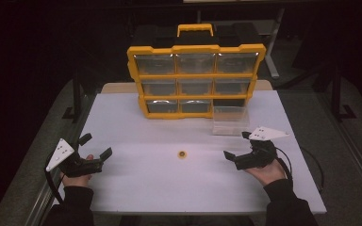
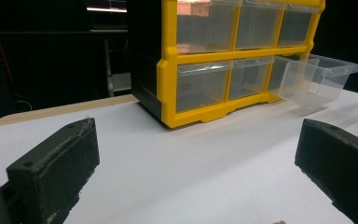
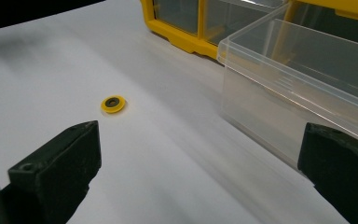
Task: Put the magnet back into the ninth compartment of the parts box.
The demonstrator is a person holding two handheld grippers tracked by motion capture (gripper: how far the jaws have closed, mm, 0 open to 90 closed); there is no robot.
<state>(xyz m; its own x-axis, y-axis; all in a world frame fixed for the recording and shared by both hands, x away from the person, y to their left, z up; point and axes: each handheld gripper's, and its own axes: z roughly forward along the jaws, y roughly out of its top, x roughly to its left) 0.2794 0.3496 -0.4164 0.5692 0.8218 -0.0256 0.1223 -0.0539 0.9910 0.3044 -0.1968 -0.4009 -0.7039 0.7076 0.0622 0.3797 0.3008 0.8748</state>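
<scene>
I hold both hand-held grippers, left and right, released and empty, the yellow washer lying on the desk before the removed clear drawer; so flat, it may skid from closing jaws.

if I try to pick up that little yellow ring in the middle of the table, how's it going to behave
The yellow ring lies flat and very thin on the smooth white table, so wide jaws would probably struggle to get under it and it may skid when nudged. It looks small and likely light. Being round, it could roll if tipped on edge. The right tool is open and nearest.
</scene>
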